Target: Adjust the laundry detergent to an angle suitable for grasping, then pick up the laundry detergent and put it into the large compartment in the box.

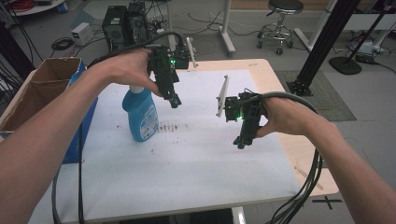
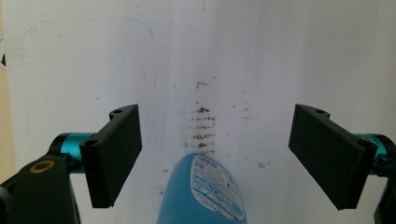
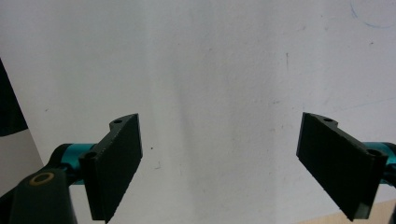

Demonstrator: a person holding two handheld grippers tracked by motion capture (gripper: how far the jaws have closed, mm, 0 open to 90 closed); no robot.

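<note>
A blue spray bottle [image 1: 141, 114] with a white label stands upright on the white sheet [image 1: 196, 154] at the table's left. My left gripper [image 1: 174, 101] hangs just right of and above the bottle, jaws wide open and empty. In the left gripper view the bottle [image 2: 201, 193] rises from the bottom edge between the open jaws, touching neither pad. My right gripper [image 1: 242, 142] hovers over the sheet's right half, open, with bare white sheet [image 3: 219, 116] between its pads.
A patch of brown smudges [image 1: 170, 126] marks the sheet beside the bottle, also seen as smudges [image 2: 203, 123]. An open cardboard box [image 1: 44, 88] stands at the table's left edge. Cables trail from both grippers; a stool [image 1: 280, 23] and computer towers [image 1: 126, 23] stand behind the table.
</note>
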